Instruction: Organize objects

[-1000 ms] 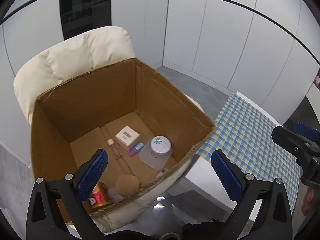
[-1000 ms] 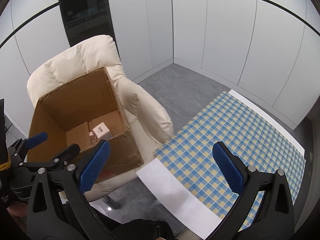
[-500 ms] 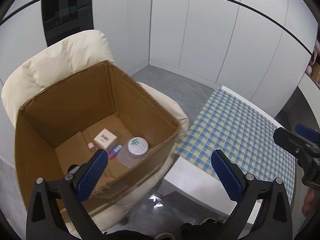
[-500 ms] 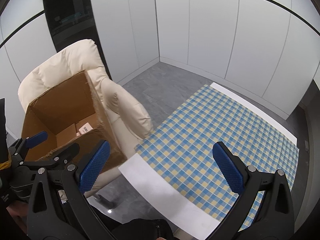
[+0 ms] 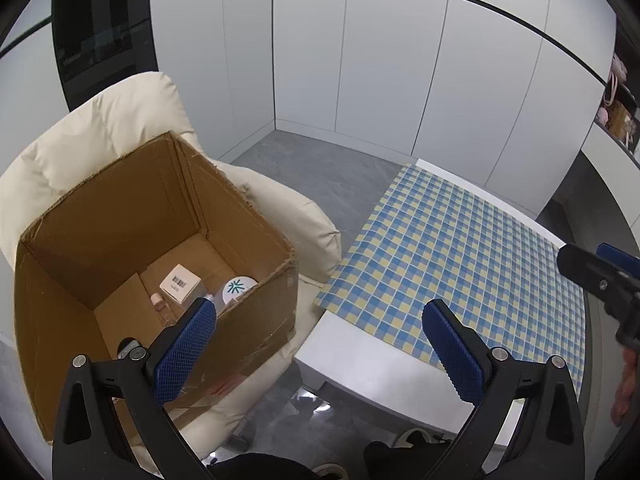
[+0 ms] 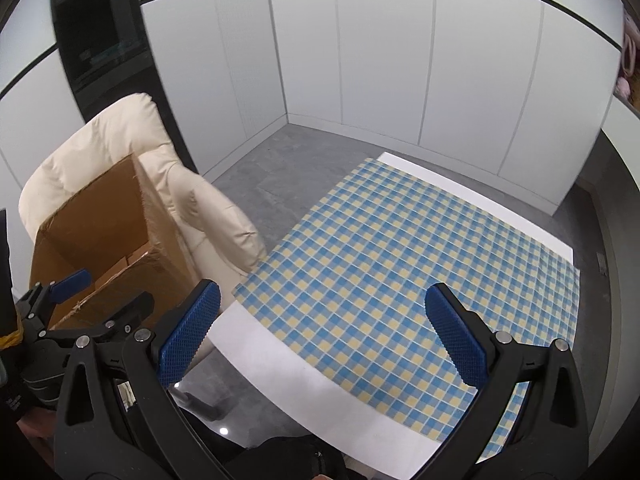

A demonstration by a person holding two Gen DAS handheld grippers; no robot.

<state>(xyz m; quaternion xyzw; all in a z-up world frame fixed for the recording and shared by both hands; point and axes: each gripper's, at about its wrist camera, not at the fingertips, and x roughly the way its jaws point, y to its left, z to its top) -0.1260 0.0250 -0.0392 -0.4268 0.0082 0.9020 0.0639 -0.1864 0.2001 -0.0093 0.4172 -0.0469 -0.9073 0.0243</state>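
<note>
Beside the checked tablecloth (image 6: 384, 288), cardboard box (image 5: 132, 248) of sorted items (white carton (image 5: 180, 282), jar lid (image 5: 237, 287)) perched on cream armchair (image 5: 100, 140); left gripper (image 5: 320, 350) and right gripper (image 6: 326, 338) both spread wide, empty; tipping risk if rim knocked.

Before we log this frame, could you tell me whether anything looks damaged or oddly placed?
The cardboard box sits on a cream armchair rather than the floor, its top rim ragged and torn. The checked tablecloth leaves one strip of the white table bare.
</note>
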